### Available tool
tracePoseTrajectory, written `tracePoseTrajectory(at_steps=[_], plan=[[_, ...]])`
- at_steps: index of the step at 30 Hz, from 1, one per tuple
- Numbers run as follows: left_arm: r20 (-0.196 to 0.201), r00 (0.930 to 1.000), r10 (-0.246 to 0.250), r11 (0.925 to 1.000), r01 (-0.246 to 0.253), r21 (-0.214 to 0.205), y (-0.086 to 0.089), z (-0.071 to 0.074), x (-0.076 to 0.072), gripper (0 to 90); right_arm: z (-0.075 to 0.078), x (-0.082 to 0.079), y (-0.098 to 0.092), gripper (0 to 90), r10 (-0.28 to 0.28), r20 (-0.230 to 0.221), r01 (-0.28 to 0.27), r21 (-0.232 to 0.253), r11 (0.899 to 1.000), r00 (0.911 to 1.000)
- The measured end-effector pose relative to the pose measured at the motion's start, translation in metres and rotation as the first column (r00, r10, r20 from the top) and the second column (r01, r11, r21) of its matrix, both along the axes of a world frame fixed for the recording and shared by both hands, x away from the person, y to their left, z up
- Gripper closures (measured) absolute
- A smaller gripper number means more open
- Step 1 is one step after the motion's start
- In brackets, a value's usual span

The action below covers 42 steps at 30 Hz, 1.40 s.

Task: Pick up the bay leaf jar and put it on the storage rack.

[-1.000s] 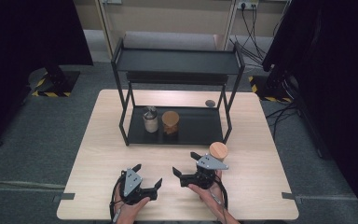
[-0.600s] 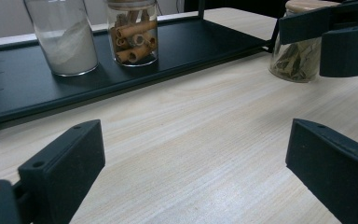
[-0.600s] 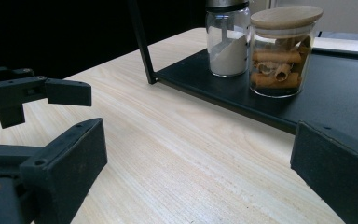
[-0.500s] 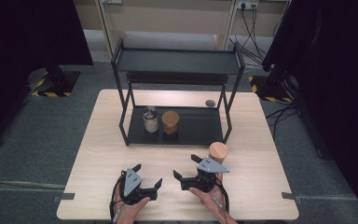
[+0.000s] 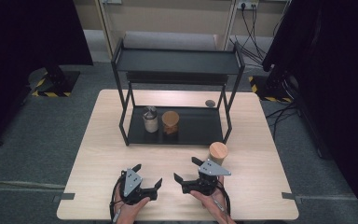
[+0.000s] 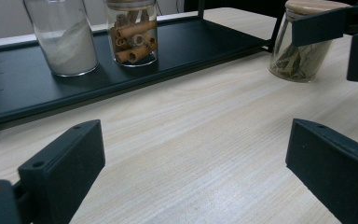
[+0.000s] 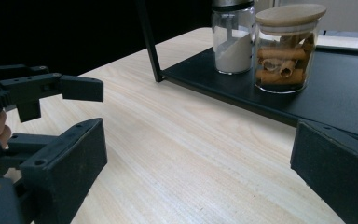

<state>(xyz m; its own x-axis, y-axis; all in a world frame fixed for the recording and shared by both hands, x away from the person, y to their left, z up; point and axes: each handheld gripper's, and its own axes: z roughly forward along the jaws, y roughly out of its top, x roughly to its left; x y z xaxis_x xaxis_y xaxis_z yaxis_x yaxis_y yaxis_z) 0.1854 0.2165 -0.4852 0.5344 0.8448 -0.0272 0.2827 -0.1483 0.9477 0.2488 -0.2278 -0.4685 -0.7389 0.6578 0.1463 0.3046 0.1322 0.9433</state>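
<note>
A glass jar of dried leaves with a wooden lid (image 5: 218,152) stands on the table just in front of the black rack's (image 5: 177,61) right leg. On the rack's lower shelf stand a jar of white powder (image 5: 150,119) and a jar of cinnamon sticks (image 5: 170,122). My left gripper (image 5: 147,174) rests open near the front edge, nothing between its jaws. My right gripper (image 5: 186,169) is open beside it, just short of the leaf jar. In the left gripper view the leaf jar (image 6: 303,51) is at the upper right, behind the other gripper's jaws. In the right gripper view the two shelf jars (image 7: 284,51) are ahead.
A small dark round object (image 5: 209,103) lies on the table behind the rack. The rack's top shelf is bare. The lower shelf (image 5: 200,126) has free room right of the cinnamon jar. Grey floor surrounds the wooden table (image 5: 98,135).
My right gripper has eased slightly toward the near edge. The left gripper and the jars have not moved.
</note>
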Motion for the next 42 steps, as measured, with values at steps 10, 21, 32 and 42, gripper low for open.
tracePoseTrajectory(at_steps=[10,21,32,42], plan=[[-0.002,1.0000,0.000,1.0000,0.000,-0.003,0.001,0.000,0.000,4.1,-0.001,-0.006,-0.006,3.9,0.000,-0.007,0.000,0.006,1.000,1.0000],[-0.003,1.0000,-0.001,1.0000,0.001,-0.003,0.001,0.000,0.000,4.1,-0.003,-0.012,-0.014,3.9,-0.014,-0.016,0.014,0.009,1.000,0.9998],[-0.003,1.0000,0.000,1.0000,0.000,-0.003,0.001,0.000,0.000,4.1,-0.004,-0.018,-0.024,3.9,-0.033,-0.019,0.034,0.021,0.999,0.9993],[-0.003,1.0000,0.000,1.0000,0.000,-0.002,0.000,0.000,0.000,4.1,-0.004,-0.025,-0.035,3.9,-0.058,-0.023,0.059,0.028,0.998,0.9980]])
